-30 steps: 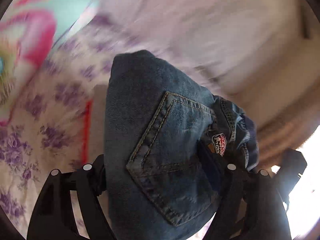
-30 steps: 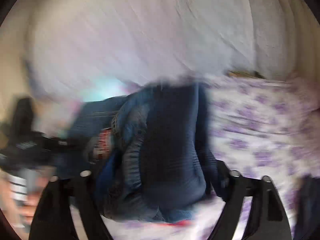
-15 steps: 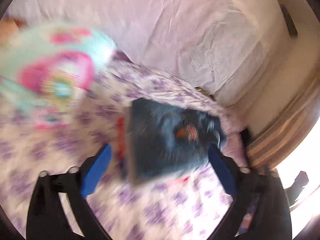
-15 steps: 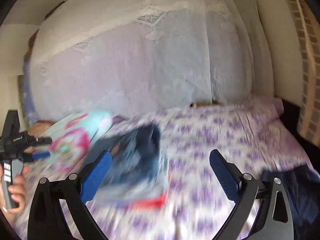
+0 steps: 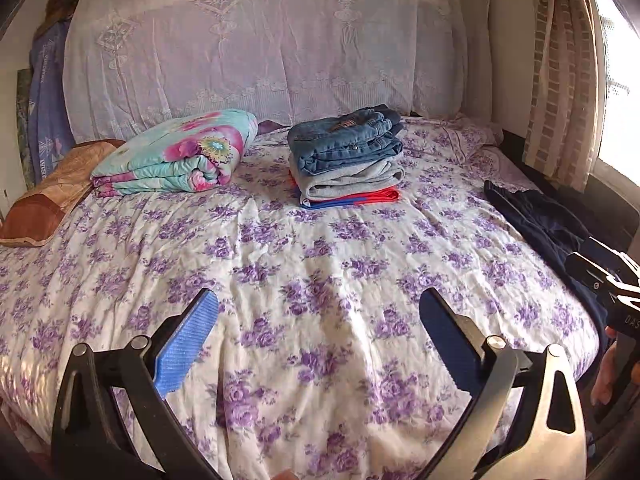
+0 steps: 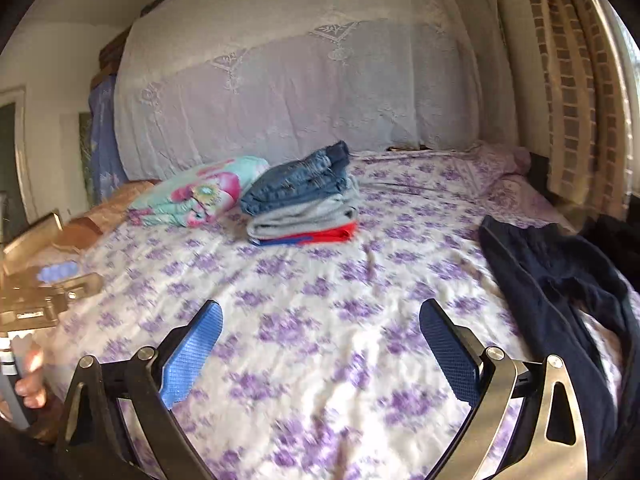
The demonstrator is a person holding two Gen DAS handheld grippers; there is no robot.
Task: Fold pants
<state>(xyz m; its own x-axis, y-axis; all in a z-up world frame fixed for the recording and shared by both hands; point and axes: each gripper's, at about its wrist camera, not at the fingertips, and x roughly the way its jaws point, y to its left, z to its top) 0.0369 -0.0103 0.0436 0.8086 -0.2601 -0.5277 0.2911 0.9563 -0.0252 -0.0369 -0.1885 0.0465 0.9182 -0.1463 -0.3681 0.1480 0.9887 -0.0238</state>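
Folded blue jeans (image 5: 346, 140) lie on top of a stack of folded clothes, over a grey garment (image 5: 352, 182) and a red and blue one (image 5: 352, 199), at the far middle of the bed; the jeans also show in the right wrist view (image 6: 300, 180). Unfolded dark navy pants (image 6: 552, 280) lie spread at the bed's right edge, also in the left wrist view (image 5: 540, 216). My left gripper (image 5: 318, 340) is open and empty above the near bed. My right gripper (image 6: 320, 348) is open and empty too, left of the navy pants.
The bed has a white sheet with purple flowers (image 5: 320, 264). A rolled floral blanket (image 5: 180, 156) and a brown pillow (image 5: 52, 196) lie at the far left. A lace-covered headboard (image 5: 260, 48) stands behind. A curtain (image 5: 560, 72) and window are on the right.
Both grippers have let go of the folded jeans, opened, and pulled back from the stack toward the near side of the bed. The jeans now rest on the stack.
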